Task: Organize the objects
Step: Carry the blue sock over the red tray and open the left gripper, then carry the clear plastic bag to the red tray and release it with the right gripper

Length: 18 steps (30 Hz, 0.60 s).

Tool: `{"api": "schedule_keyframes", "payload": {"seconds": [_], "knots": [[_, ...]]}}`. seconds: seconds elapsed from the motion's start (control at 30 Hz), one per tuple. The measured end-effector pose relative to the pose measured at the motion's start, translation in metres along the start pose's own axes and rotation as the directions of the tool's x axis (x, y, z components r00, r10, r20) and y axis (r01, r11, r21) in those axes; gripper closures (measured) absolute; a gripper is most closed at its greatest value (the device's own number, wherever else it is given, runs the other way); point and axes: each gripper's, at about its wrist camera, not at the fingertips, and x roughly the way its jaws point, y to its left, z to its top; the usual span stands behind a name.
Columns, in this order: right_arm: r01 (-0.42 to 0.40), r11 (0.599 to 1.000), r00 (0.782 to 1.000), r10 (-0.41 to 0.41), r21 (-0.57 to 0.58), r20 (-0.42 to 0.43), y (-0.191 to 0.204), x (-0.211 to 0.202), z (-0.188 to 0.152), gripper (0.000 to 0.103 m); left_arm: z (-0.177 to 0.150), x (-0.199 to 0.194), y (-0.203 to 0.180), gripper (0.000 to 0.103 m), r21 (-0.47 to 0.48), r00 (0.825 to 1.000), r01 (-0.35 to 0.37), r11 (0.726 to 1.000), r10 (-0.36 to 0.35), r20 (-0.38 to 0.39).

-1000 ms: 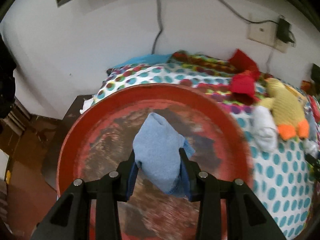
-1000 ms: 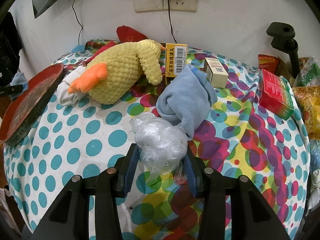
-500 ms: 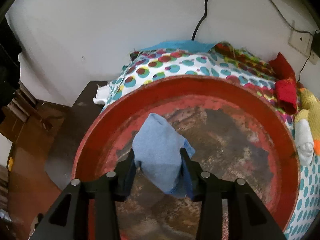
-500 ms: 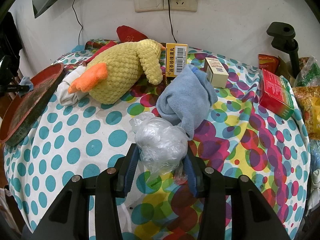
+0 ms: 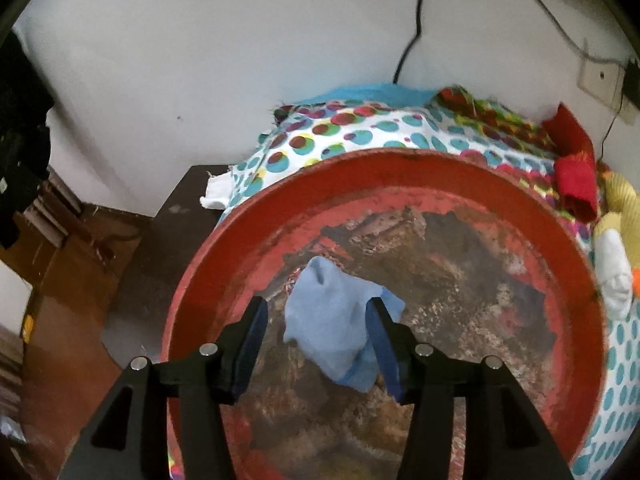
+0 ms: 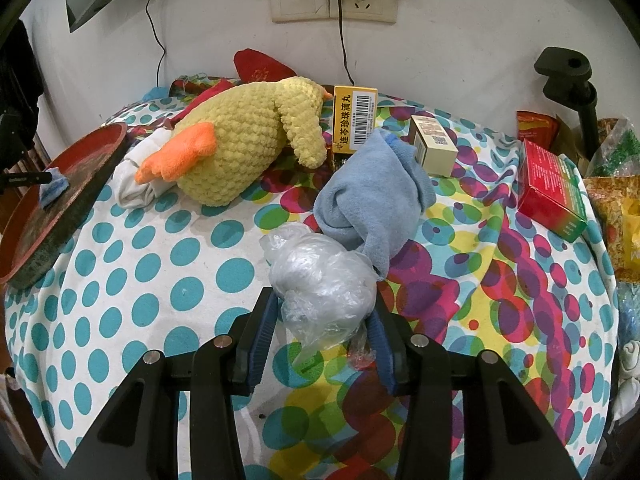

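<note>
Against white wall, polka-dot cloth covering the surface (image 6: 160,280), with round red worn tray (image 5: 400,184) at its left edge. Over that tray, left gripper (image 5: 316,336) with jaws opening, small light-blue sock (image 5: 332,320) between them, touching only the right pad: first item seemingly delivered. Further right, yellow knitted plush duck (image 6: 244,144), larger blue-grey sock (image 6: 372,196), yellow box (image 6: 354,120), red box (image 6: 552,188) unsorted; right gripper (image 6: 320,336) jaws clamped on crumpled clear plastic bag (image 6: 320,280).

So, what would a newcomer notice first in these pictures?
First the yellow plush duck, lying at the back of the polka-dot tablecloth. Then the worn red tray at the table's edge, with a blue cloth between the opening left tongs.
</note>
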Motion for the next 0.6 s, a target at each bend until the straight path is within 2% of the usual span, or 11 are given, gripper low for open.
{"api": "schedule_keyframes", "payload": {"seconds": [0.13,0.23,0.37,0.6], "knots": [[-0.001,1.0,1.0,0.001,0.0,0.0,0.0,0.0,0.0,0.059,-0.017,-0.028,-0.002,0.051,-0.034,0.998,0.053,0.998,-0.051,0.037],[0.004,1.0,1.0,-0.004,-0.004,-0.001,0.001,0.0,0.0,0.059,-0.038,-0.051,-0.015,0.051,0.006,0.995,0.086,0.996,-0.086,0.05],[0.013,1.0,1.0,-0.013,-0.009,0.001,0.002,-0.001,0.0,0.061,-0.06,-0.08,-0.036,0.051,0.071,0.992,0.076,0.995,-0.083,0.091],[0.034,0.999,0.999,-0.034,-0.024,0.006,0.007,-0.01,-0.004,0.063,-0.091,-0.106,-0.058,0.051,0.095,0.983,0.085,0.992,-0.099,0.156]]}}
